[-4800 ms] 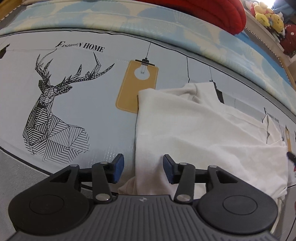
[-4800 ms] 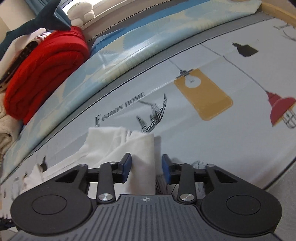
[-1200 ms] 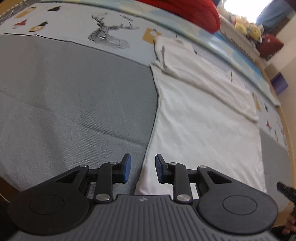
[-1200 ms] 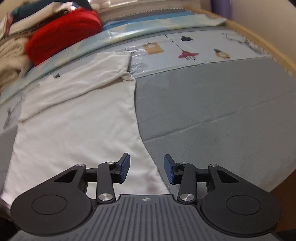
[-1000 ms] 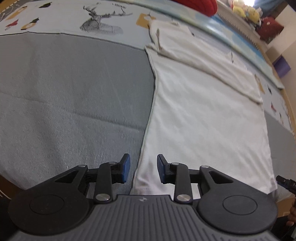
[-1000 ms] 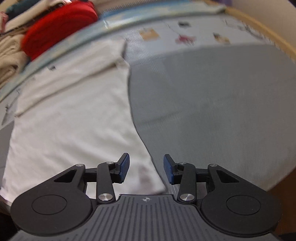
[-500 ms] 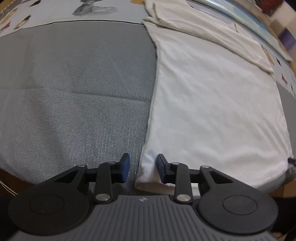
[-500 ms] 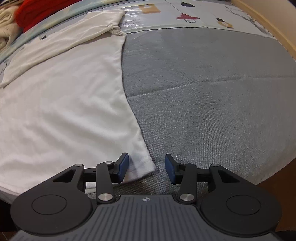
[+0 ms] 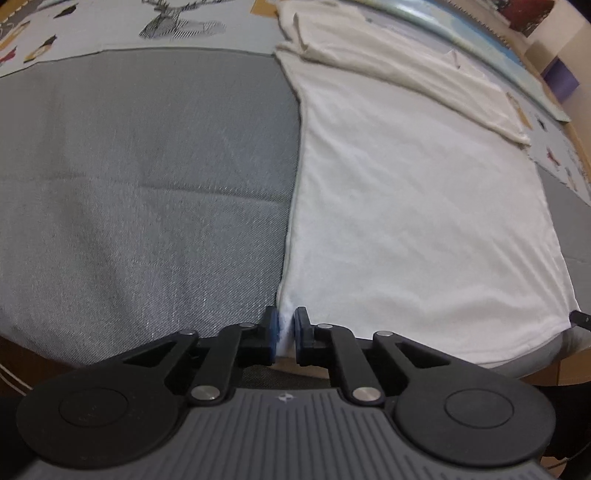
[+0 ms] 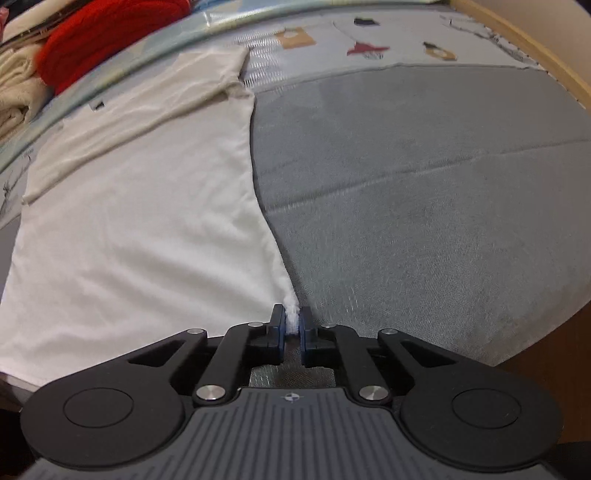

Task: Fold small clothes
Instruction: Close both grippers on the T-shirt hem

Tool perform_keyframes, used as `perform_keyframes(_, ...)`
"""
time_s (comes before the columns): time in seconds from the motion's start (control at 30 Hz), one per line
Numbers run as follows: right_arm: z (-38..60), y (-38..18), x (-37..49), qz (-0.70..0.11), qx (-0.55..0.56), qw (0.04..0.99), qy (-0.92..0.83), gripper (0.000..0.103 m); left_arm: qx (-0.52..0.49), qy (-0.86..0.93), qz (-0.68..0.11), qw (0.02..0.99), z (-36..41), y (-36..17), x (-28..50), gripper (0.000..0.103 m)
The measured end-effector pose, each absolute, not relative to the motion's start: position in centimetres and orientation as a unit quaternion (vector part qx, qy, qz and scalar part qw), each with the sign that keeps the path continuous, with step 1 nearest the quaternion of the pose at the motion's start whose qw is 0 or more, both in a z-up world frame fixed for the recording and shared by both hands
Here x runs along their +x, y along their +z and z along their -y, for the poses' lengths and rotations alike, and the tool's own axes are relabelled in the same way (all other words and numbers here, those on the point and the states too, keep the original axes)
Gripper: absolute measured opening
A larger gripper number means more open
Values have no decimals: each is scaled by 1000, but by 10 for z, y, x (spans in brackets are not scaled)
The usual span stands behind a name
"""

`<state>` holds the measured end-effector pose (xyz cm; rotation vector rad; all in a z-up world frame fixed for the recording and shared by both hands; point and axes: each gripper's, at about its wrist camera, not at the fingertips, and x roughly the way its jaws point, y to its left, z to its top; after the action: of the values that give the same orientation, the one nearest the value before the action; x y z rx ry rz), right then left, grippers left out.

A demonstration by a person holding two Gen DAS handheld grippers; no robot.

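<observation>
White tee [image 9: 413,206] lies flat on the bed [image 9: 147,177], body spread over the grey cover, top part folded back twd the far printed strip w/ deer print [image 9: 181,18] and lamp prints [image 10: 365,48]. Near hem sits at the bed's front edge. L claw [image 9: 284,328] points steeply down at the tee's near-left corner; its jaws have just been closing and now pinch that corner, white cloth bunched btwn the blue pads [image 9: 272,326]. R claw [image 10: 293,325] does the same at the near-right corner: jaws just closed, squeezed tight on a small tuft of white fabric that sticks up btwn the pads [image 10: 282,325]. From R wrist view the tee's right edge [image 10: 258,199] runs in a curve from the folded top down to the pinched corner, grey cover bare to its right. From L wrist view the left edge runs nearly straight up from the claw, grey cover bare to its left. Tee looks smooth, only slight puckers by each pinched corner. Far back in R view: red bundle [image 10: 110,33] and cream cloth [image 10: 14,85] piled past the bed's pale blue border. Wood bed frame [image 10: 517,40] shows at far right. A dark tip [image 9: 580,319] shows at the right edge of L view, by the tee's other near corner.
</observation>
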<state>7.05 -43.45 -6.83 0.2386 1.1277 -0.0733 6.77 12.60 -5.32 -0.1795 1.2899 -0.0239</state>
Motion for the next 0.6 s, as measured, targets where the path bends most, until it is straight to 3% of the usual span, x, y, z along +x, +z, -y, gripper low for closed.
perform_keyframes(0.1,428,-77,74,-553,91,827,-38,13,-85,-18,-603,793,-123,-54,69,32)
perform_keyframes(0.17,425,-78,75,-555,81,827,-42,17,-75,-24,-602,795,-120,-55,69,33)
perform_keyframes(0.6,425,-78,76,-553,72,829,-43,18,-80,-16,-599,797,-123,-60,69,27)
